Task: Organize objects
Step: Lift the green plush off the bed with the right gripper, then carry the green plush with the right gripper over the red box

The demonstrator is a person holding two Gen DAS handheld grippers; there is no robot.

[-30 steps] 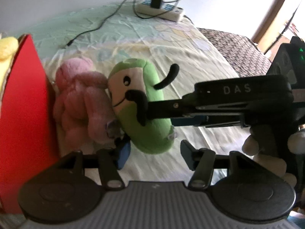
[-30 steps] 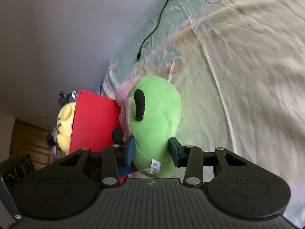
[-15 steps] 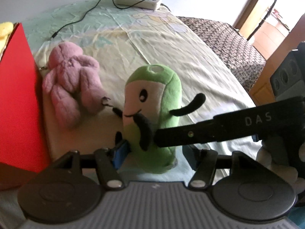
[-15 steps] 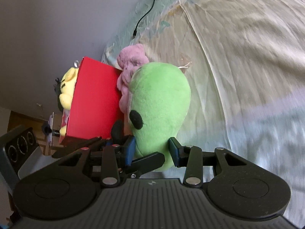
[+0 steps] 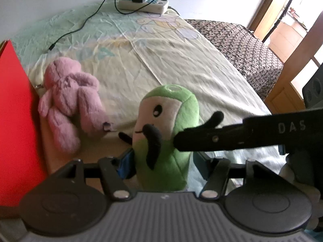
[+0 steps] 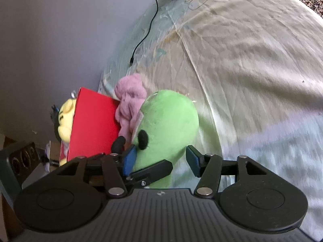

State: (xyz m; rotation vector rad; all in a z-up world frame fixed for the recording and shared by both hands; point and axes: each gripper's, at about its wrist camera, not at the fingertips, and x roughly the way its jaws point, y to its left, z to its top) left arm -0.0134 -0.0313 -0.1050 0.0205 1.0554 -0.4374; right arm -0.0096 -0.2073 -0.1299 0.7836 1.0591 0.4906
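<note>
A green plush toy (image 5: 171, 141) with a white face and black arms stands upright on the bed, also in the right wrist view (image 6: 167, 125). My left gripper (image 5: 163, 165) has its jaws around the toy's base, left pad touching, right pad slightly off. My right gripper (image 6: 159, 159) has opened; its right pad stands clear of the toy. Its black finger (image 5: 232, 137) crosses the left wrist view. A pink plush bear (image 5: 68, 104) lies beside a red box (image 5: 14, 121).
The red box (image 6: 92, 125) holds a yellow plush (image 6: 65, 119). A power strip (image 5: 143, 2) with a charger and a cable (image 5: 80, 28) lies at the bed's far end. A dark patterned cover (image 5: 242, 46) and a wooden door are at right.
The green toy has moved away from the pink bear, toward the near side of the bed. My right gripper's jaws have opened off it. My left gripper has come around its base.
</note>
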